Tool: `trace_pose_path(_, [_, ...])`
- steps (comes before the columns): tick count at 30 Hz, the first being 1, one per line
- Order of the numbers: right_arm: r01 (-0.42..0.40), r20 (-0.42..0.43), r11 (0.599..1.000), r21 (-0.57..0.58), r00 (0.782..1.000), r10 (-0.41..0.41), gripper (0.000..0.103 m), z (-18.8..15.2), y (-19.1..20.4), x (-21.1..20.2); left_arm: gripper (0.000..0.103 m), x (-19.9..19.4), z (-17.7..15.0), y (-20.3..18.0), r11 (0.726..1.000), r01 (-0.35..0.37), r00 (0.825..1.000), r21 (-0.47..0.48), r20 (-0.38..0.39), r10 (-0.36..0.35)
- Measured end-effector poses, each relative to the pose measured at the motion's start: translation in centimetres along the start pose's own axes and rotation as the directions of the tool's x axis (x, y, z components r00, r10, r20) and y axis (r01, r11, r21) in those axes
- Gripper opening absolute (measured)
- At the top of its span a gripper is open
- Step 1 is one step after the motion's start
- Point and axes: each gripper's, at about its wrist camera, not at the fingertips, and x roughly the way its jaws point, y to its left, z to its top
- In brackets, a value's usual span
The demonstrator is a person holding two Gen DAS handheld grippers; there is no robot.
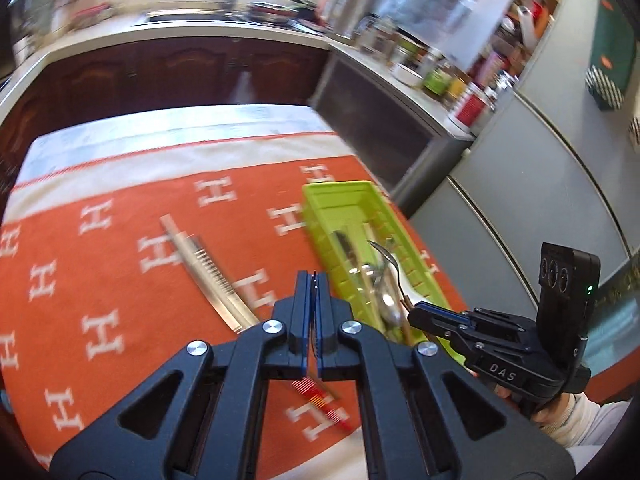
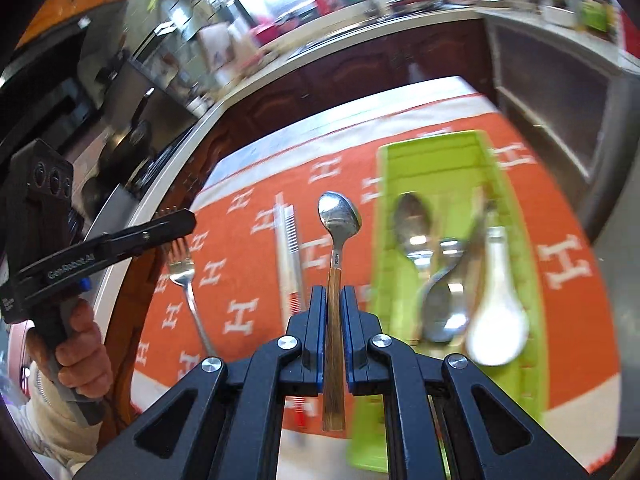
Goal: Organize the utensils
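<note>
My right gripper (image 2: 335, 294) is shut on the wooden handle of a steel spoon (image 2: 339, 216), bowl pointing forward, held above the orange cloth just left of the green tray (image 2: 516, 208). The tray holds several spoons, a fork and a white ceramic spoon (image 2: 496, 320). My left gripper (image 1: 315, 280) is shut and looks empty over the cloth; in the right wrist view it (image 2: 176, 224) hovers above a fork (image 2: 184, 272) lying on the cloth. A steel utensil with a ridged blade and red-striped handle (image 1: 212, 276) lies on the cloth between them. The right gripper (image 1: 420, 314) also shows in the left wrist view.
The table carries an orange cloth with white H marks (image 1: 100, 320). Dark wooden cabinets and a cluttered counter (image 1: 224, 28) stand behind. A grey refrigerator (image 1: 540, 168) stands at the right of the table.
</note>
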Motion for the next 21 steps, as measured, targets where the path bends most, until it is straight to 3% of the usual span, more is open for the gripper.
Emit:
trace_pose_path(5, [0.071,0.03,0.995,0.065,0.997,-0.073,0.007,-0.2,-4.3,-1.8,0.0,4.0,1.7,-4.2,0.996,0.029,0.997,0.085,-0.077,-0.023])
trace_pose_path(11, [0.122,0.035,0.987,0.103,0.991,-0.126,0.007,-0.4,-7.3,-1.3,0.0,9.3,2.4,-7.7,0.981,0.02,0.984,0.193,-0.179,0.015])
trace_pose_path(21, [0.134,0.013,0.984,0.115,0.991,-0.136,0.007,0.5,-9.1,1.8,0.0,14.7,2.8,-8.4,0.976,-0.039,0.969,0.214,-0.232,0.09])
